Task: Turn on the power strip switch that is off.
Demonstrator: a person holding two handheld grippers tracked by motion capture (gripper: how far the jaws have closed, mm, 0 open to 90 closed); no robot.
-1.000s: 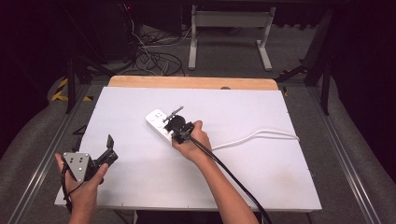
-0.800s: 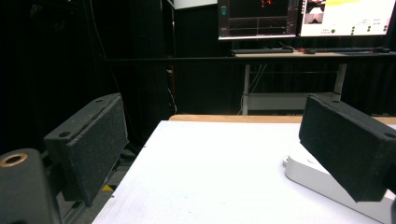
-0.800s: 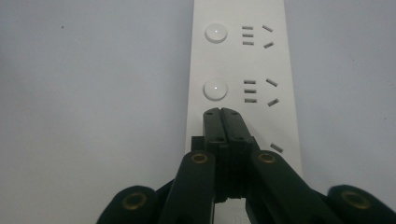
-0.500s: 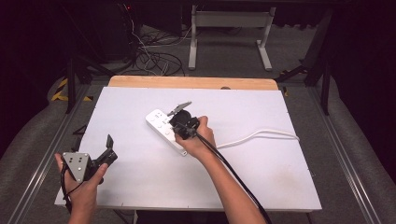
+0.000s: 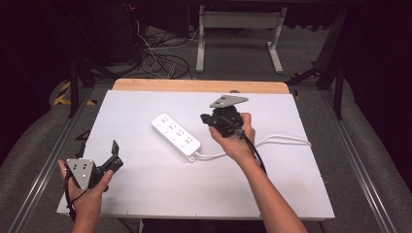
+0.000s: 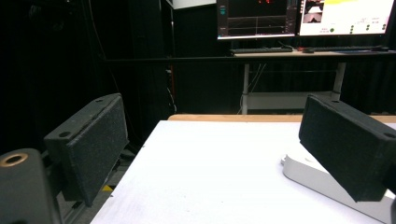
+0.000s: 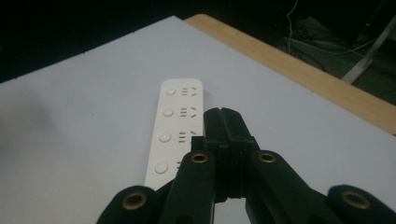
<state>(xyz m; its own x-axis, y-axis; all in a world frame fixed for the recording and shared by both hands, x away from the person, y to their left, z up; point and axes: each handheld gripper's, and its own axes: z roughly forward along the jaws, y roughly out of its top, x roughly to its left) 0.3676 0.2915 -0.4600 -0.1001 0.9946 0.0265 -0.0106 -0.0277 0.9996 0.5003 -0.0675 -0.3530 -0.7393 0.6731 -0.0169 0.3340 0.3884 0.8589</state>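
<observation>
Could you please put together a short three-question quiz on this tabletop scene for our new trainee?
1. True or false: the left gripper has its fingers spread apart.
2. What lies on the table? A) a keyboard B) a white power strip C) a mug
3. Fill in: the right gripper is ____, with nothing between its fingers.

Key: 1 true. 2 B. 3 shut; its tip sits beside the strip's row of sockets in the right gripper view.

The power strip [image 5: 176,134] looks smooth white plastic; the table [image 5: 145,194] top is matt white with a wooden far edge; the left gripper [image 6: 219,154] pads are rough black.
</observation>
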